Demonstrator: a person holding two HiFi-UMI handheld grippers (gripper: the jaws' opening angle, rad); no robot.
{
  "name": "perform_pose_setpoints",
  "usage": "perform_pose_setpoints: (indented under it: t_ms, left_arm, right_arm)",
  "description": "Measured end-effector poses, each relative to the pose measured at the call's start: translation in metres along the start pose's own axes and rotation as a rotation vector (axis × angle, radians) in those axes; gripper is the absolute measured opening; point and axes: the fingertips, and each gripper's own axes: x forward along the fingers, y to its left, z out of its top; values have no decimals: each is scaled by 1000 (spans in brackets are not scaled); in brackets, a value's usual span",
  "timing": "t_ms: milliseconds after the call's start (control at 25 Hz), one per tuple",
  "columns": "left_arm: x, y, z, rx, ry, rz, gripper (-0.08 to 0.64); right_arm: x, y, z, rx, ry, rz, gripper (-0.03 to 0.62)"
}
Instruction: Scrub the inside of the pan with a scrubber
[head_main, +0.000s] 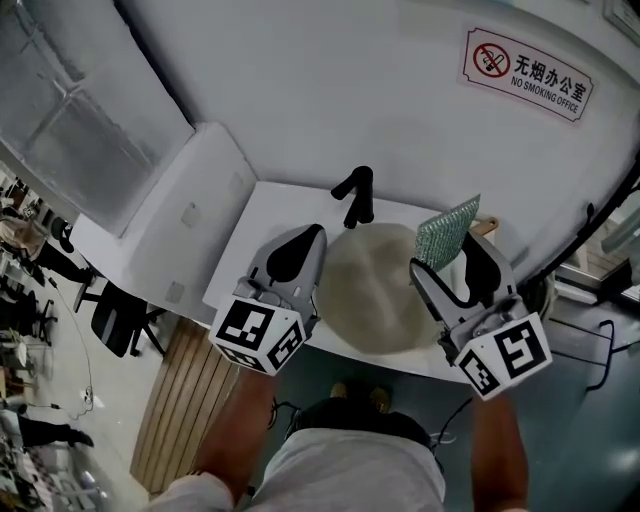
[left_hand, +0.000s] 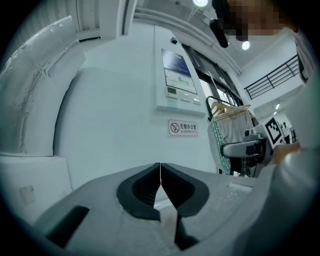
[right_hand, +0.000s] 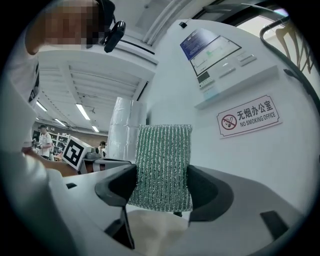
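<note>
My right gripper (right_hand: 161, 186) clamps the scrubber (right_hand: 163, 160), raised clear of the pan (head_main: 375, 290); my left gripper (left_hand: 160, 175) is closed and empty. By my judgement, the scrubbing remains to be done

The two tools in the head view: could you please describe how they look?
The left tool and the right tool each have a pale grey body, black-lined jaws narrowing forward, and a white cube with black square markers at the rear.
</note>
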Motion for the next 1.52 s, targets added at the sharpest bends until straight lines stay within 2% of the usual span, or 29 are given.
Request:
perform_pose_setpoints:
  t_ms: [560,720,1320,1520]
  left_arm:
    - [13,39,-66,-56,270,15,23]
    - [17,45,-89,-83,346,9,111]
    - [14,41,-181,-179,627,-36,178]
    - [11,39,-202,-206,685,-51,184]
  right_arm:
    - [47,10,-44,-11,166,23,304]
    - [58,9,-61,-9,228,23,304]
    - [88,33,-161,13,608,120,304]
    - [94,38,-201,11,742,146,304]
